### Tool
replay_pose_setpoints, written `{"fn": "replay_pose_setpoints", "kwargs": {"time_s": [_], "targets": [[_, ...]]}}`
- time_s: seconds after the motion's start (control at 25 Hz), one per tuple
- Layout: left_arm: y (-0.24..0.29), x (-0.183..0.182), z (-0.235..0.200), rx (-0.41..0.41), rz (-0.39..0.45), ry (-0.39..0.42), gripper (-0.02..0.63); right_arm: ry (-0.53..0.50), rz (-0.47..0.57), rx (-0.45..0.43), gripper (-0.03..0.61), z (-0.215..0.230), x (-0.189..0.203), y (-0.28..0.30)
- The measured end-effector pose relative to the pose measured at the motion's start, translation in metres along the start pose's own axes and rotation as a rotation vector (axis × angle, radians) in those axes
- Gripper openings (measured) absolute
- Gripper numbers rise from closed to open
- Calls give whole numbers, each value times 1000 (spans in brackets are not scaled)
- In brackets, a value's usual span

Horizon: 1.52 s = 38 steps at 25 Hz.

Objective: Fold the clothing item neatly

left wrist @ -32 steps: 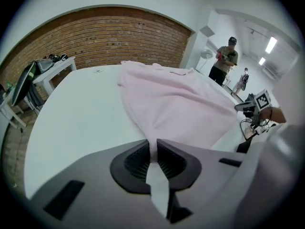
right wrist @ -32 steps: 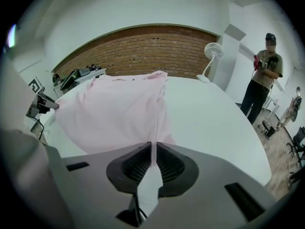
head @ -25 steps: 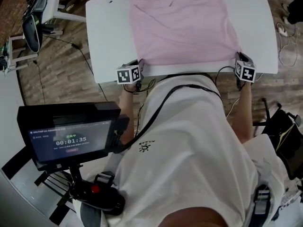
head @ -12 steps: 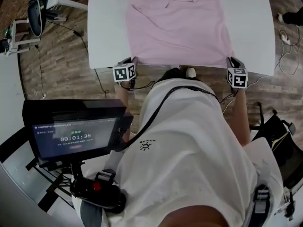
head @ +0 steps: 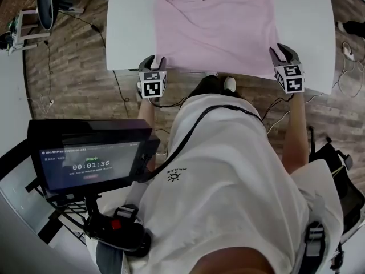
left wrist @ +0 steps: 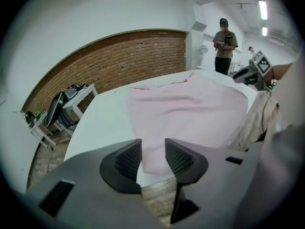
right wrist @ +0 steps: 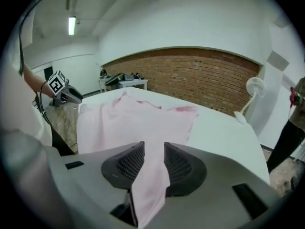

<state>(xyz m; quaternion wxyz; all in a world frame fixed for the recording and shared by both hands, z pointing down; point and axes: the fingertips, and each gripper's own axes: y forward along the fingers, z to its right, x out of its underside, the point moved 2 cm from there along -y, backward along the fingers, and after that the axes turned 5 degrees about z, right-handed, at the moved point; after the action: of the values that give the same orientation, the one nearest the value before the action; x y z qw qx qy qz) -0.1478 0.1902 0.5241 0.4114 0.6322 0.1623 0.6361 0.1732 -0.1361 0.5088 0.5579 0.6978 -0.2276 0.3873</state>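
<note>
Both hem corners just let go: left gripper (head: 154, 61) jaws opened wide, pink shirt (head: 219, 27) corner lying beyond; right gripper (head: 282, 53) jaws opened too, hem strip draped between. Shirt flat on worktop (head: 128, 33), likely ready for folding.

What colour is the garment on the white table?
The garment is plain pale pink; the head view shows it best.

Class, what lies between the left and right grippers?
The near hem of the pink shirt, lying on the white table; the head view shows it.

Lab: brick wall (right wrist: 205, 75), equipment bench (left wrist: 76, 95)
</note>
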Motion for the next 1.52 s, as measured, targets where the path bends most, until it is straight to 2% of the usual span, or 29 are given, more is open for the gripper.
{"fn": "replay_pose_setpoints", "kwargs": {"time_s": [0.04, 0.08, 0.12, 0.2, 0.32, 0.36, 0.44, 0.52, 0.64, 0.76, 0.84, 0.88, 1.04, 1.16, 1.24, 1.32, 1.36, 1.4, 1.52], "targets": [[-1, -7, 9, 22, 10, 27, 118, -27, 22, -22, 101, -2, -15, 11], [-1, -14, 19, 47, 20, 57, 55, -61, 39, -40, 26, -5, -30, 22], [2, -20, 29, 75, 33, 89, 31, -99, 52, -58, 5, -8, -43, 35], [11, -31, 51, 150, 58, 149, 3, -160, 64, -105, 5, -15, -65, 67], [30, -31, 87, 267, 37, 227, 3, -242, 49, -183, 5, -28, -87, 117], [37, -29, 96, 294, 24, 246, 3, -268, 39, -213, 6, -32, -93, 133], [49, -25, 109, 333, 4, 263, 5, -304, 15, -268, 48, -37, -105, 164], [60, -20, 116, 358, -16, 274, 5, -334, -5, -289, 60, -37, -114, 190], [71, -9, 124, 400, -54, 275, 5, -365, -55, -320, 60, -32, -116, 217], [76, -2, 128, 432, -74, 261, 5, -396, -145, -379, 60, -31, -101, 232], [80, 1, 128, 449, -80, 251, 5, -405, -168, -381, 51, -30, -95, 239], [81, 3, 128, 454, -84, 239, 5, -408, -171, -372, 3, -28, -94, 242], [80, 7, 129, 470, -102, 159, 5, -380, -149, -360, 2, -19, -103, 231], [80, 7, 129, 474, -105, 152, 5, -346, -132, -428, 3, -20, -100, 224], [83, 8, 129, 475, -107, 153, 5, -362, -172, -481, 77, -25, -87, 228], [85, 9, 130, 476, -107, 158, 5, -389, -194, -494, 76, -29, -82, 232], [85, 10, 130, 476, -107, 160, 5, -396, -193, -486, 66, -30, -84, 233], [85, 10, 130, 475, -108, 159, 5, -401, -189, -475, 2, -29, -86, 233], [84, 11, 129, 476, -113, 153, 5, -377, -161, -475, 2, -26, -92, 229]]}}
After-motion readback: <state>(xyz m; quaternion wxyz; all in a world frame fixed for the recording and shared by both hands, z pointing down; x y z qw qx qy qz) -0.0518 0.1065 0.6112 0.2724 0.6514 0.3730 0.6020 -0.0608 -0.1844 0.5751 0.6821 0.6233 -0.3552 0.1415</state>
